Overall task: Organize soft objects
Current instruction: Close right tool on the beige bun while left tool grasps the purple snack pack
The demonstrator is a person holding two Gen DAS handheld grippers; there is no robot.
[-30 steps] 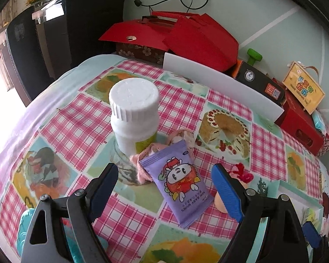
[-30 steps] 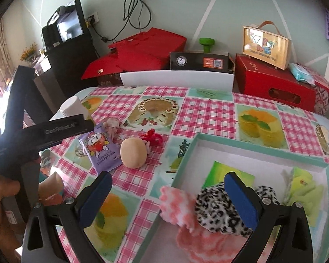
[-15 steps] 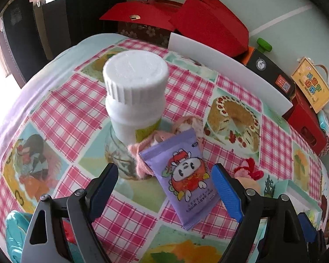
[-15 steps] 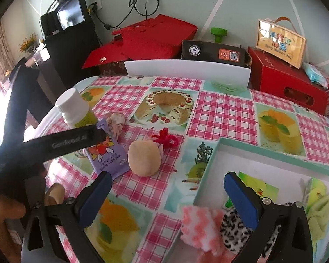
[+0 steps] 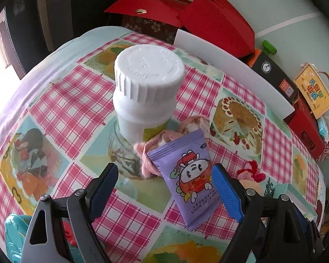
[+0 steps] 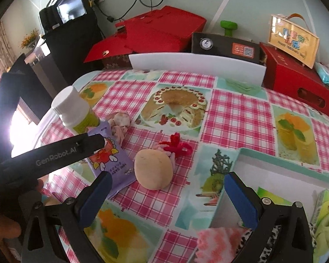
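Right tongs (image 6: 166, 199) drifted from the tray (image 6: 274, 160) toward the bun (image 6: 153, 168).

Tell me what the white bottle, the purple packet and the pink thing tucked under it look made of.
White bottle: matte rigid plastic, judging by its ribbed, embossed cap. Purple packet: smooth printed film, likely plastic, with crimped ends and a slight sheen. Pink thing: fuzzy fabric, probably plush or fleece; its folds look limp.
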